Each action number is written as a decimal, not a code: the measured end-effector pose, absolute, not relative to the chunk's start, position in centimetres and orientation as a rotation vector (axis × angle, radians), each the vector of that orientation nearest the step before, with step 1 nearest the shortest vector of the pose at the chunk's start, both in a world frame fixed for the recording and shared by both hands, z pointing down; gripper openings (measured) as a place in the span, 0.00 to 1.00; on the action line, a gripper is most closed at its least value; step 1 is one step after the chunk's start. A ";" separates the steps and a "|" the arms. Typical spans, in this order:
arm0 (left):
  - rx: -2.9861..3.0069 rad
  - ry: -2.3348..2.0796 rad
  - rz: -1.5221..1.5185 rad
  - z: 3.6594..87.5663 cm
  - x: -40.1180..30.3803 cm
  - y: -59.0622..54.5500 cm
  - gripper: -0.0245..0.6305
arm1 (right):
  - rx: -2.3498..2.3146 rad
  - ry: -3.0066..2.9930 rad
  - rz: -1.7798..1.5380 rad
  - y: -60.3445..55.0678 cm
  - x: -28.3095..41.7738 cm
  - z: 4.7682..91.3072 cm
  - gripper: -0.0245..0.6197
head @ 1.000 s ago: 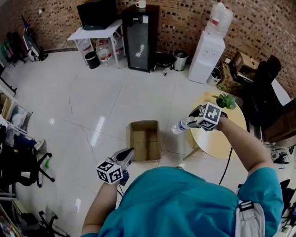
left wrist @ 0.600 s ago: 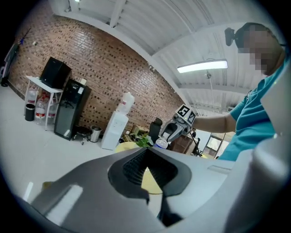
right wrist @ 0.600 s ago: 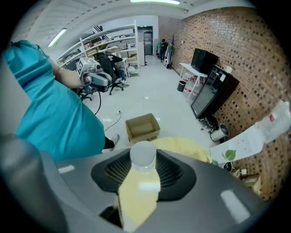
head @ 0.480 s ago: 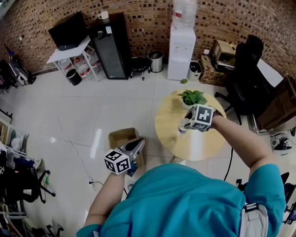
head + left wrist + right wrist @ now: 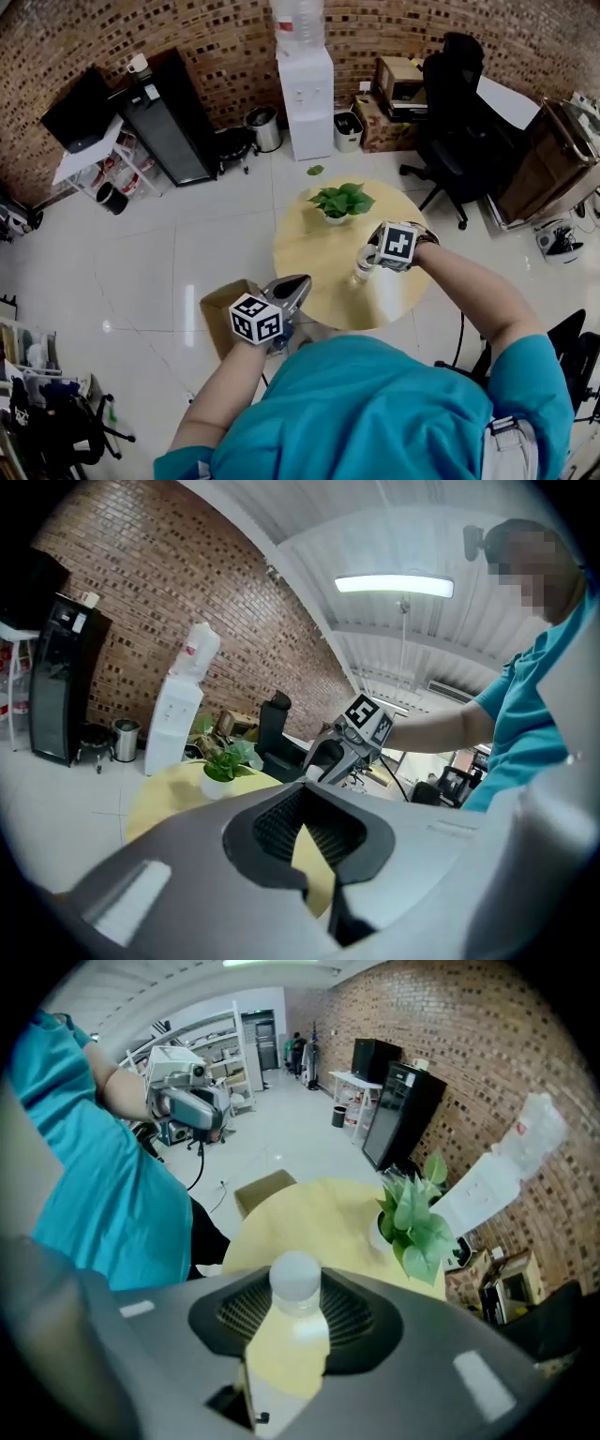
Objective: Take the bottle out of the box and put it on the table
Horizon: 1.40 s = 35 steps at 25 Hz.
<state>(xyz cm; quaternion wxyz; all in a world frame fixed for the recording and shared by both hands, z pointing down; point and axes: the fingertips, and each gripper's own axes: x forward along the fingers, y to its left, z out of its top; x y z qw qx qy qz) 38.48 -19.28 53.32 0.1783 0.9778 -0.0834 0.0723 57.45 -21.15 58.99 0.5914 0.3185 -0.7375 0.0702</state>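
Note:
A clear bottle (image 5: 364, 265) with a white cap (image 5: 295, 1276) stands upright between the jaws of my right gripper (image 5: 377, 255), which is shut on it just over the round yellow table (image 5: 314, 253). In the right gripper view the bottle (image 5: 289, 1344) fills the gap between the pads, with the tabletop (image 5: 300, 1218) beyond. My left gripper (image 5: 292, 286) hangs at the table's near left edge, its jaws together with nothing in them. The cardboard box (image 5: 217, 309) sits on the floor left of the table, partly hidden behind the left gripper's marker cube.
A potted plant (image 5: 339, 202) stands on the table's far side. A water dispenser (image 5: 305, 80), a black fridge (image 5: 169, 117), a bin (image 5: 265, 128) and a black office chair (image 5: 452, 108) line the brick wall. White tiled floor surrounds the table.
Both grippers have swung from over the box across to the table. The bottle, earlier tilted in the air beside the table, now stands upright and lower over the tabletop.

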 end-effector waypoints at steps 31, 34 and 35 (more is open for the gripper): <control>2.724 0.218 0.355 62.0 39.9 -21.7 0.04 | 1.472 -2.102 0.359 -16.6 57.0 60.8 0.50; 2.742 0.198 0.370 60.7 40.3 -19.5 0.04 | 1.550 -2.163 0.341 -12.4 58.2 58.9 0.50; 2.751 0.185 0.371 60.1 40.6 -18.5 0.04 | 1.570 -2.191 0.342 -10.8 58.6 58.2 0.49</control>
